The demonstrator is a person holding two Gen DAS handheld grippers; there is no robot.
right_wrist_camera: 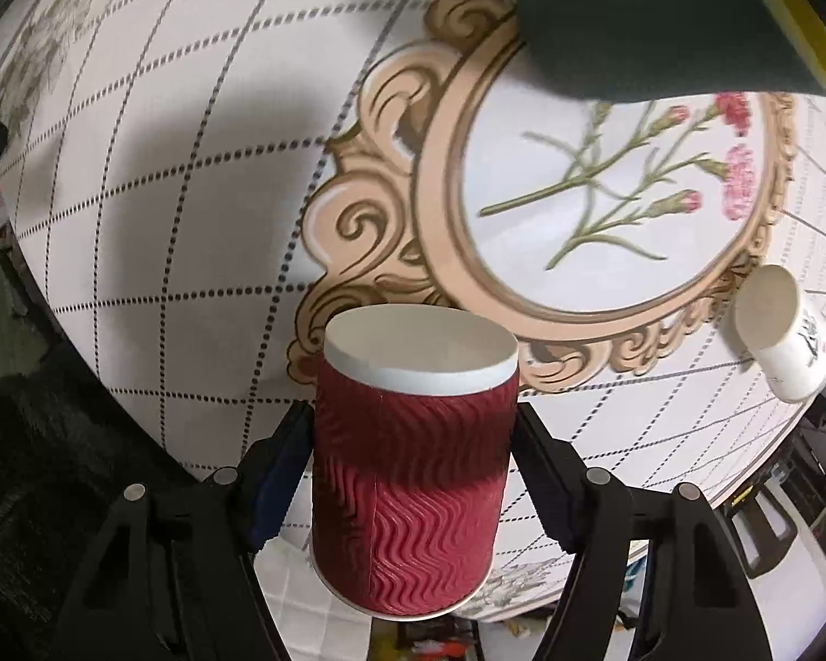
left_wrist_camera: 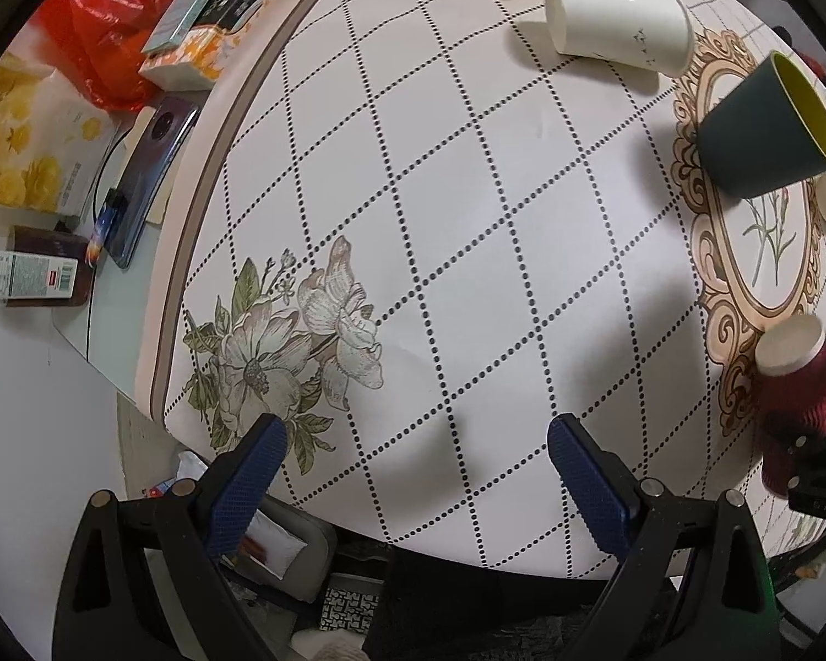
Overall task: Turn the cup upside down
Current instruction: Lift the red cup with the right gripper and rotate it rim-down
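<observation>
Red ribbed cup sits clamped between the right gripper's fingers above the desk, apparently mid-flip and not yet set down, while the left gripper hangs open.

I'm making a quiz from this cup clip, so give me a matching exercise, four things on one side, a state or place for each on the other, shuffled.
Column one:
1. red ribbed cup
2. dark green cup
3. left tool
4. phone

Column two:
A. open, holding nothing
B. off the patterned cloth, beside the snack packs
C. yellow inside
D. between the right tool's fingers

Pairs: 1-D, 2-C, 3-A, 4-B
</observation>
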